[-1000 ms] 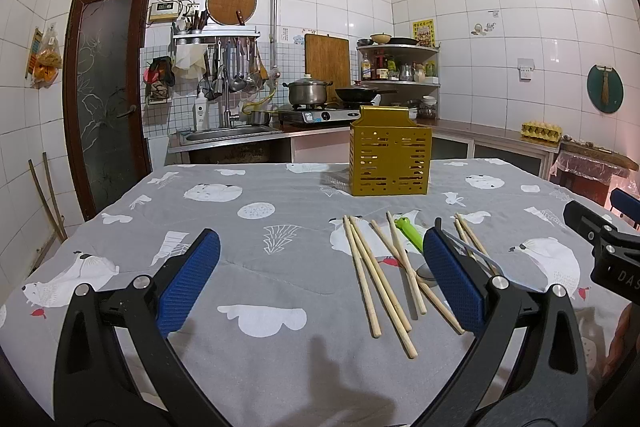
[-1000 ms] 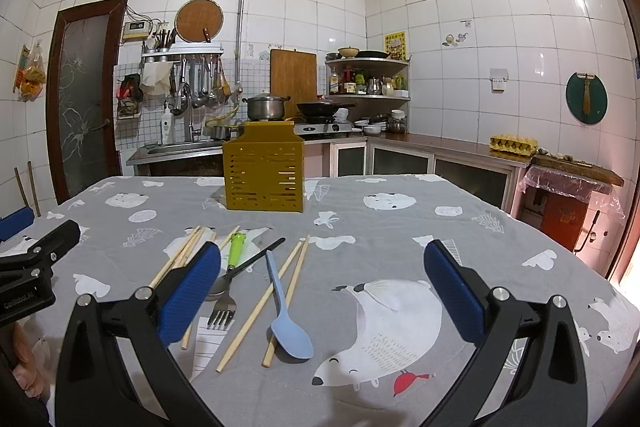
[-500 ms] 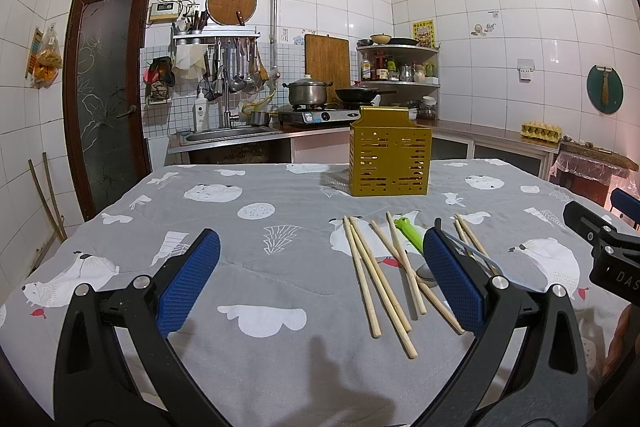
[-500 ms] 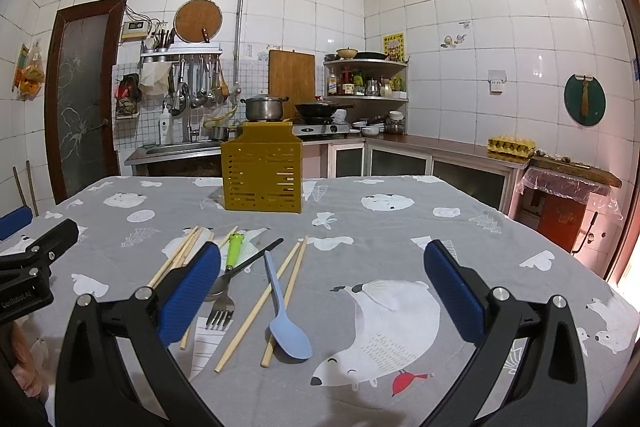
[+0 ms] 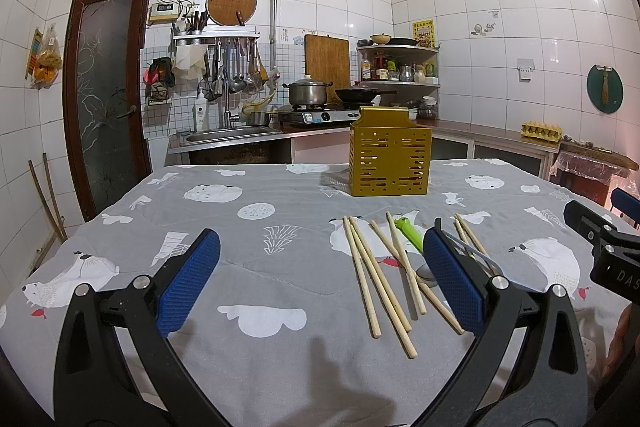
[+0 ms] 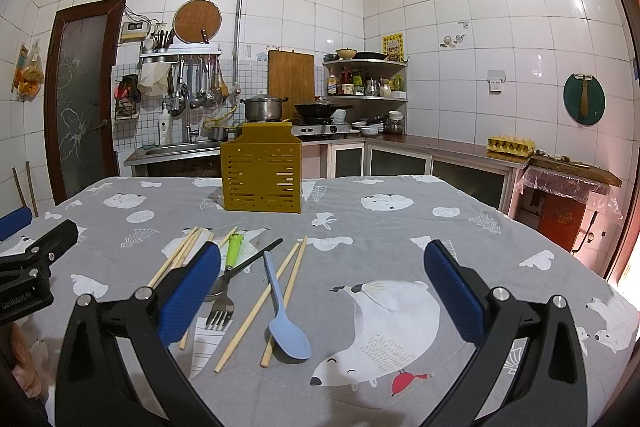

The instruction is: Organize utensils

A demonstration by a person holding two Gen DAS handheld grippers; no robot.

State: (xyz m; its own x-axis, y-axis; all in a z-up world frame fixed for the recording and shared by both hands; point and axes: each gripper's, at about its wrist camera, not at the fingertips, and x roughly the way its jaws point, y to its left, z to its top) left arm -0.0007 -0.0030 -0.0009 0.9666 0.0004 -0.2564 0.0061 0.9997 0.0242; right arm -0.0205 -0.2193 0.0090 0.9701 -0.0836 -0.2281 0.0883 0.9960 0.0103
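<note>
A yellow slotted utensil holder (image 5: 390, 157) (image 6: 262, 173) stands upright at the far middle of the table. In front of it lie several wooden chopsticks (image 5: 378, 277) (image 6: 260, 301), a green-handled fork (image 6: 227, 281) (image 5: 408, 233), a black-handled spoon (image 6: 248, 263) and a light blue spoon (image 6: 282, 311). My left gripper (image 5: 320, 279) hovers open over the cloth, left of the chopsticks. My right gripper (image 6: 322, 287) is open too, its left finger (image 6: 188, 293) above the fork and chopsticks. Neither holds anything.
A grey cloth with bear prints (image 6: 384, 311) covers the table (image 5: 248, 267). Behind it run a sink counter (image 5: 228, 137), a stove with a pot (image 5: 306, 93) and a pan, and a corner shelf. A door (image 5: 106, 95) is on the left wall.
</note>
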